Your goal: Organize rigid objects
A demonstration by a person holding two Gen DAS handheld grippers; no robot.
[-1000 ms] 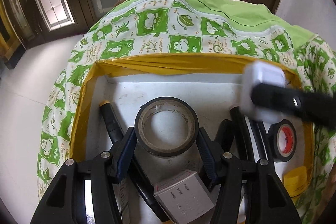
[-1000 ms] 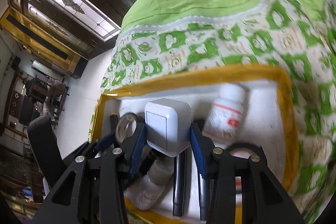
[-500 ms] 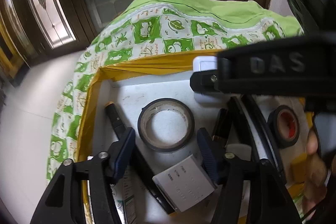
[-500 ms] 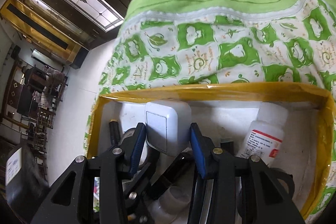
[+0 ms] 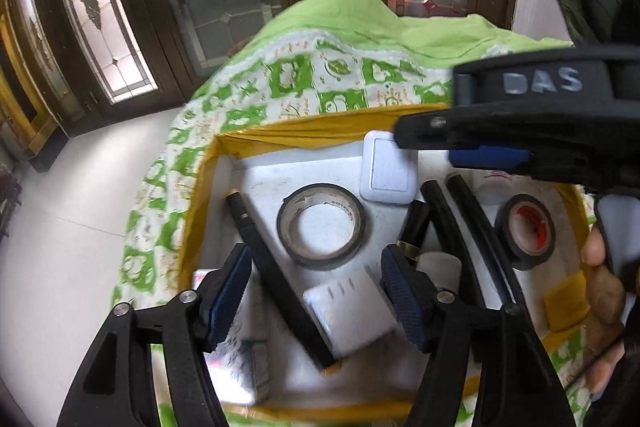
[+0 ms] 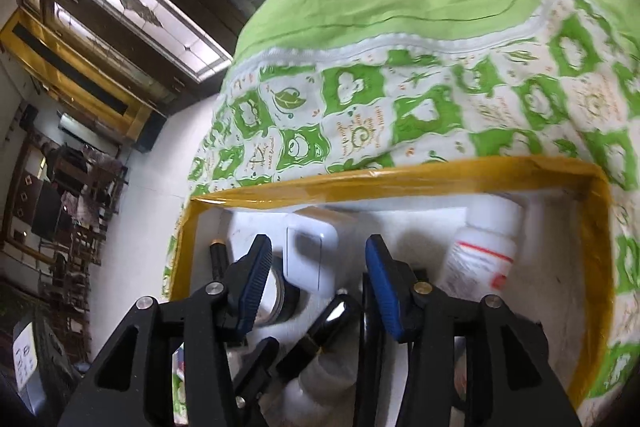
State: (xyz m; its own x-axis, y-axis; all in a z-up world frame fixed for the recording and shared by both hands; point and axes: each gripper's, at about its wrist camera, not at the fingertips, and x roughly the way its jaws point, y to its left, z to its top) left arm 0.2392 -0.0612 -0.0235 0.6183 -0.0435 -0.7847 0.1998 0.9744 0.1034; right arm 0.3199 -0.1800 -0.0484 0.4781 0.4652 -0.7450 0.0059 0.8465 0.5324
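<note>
The left hand-held gripper (image 5: 316, 287) hangs over the yellow-edged box (image 5: 304, 137) with its jaws apart; they have just been opening, and nothing is pressed between them. The black tape roll (image 5: 322, 225) lies flat on the box floor just ahead of its fingers. The right hand-held gripper (image 6: 316, 285) has also just been opening and its pads are off the white wall switch (image 6: 310, 259), which lies in the box just ahead of them. To its right lies a white bottle (image 6: 486, 247).
</note>
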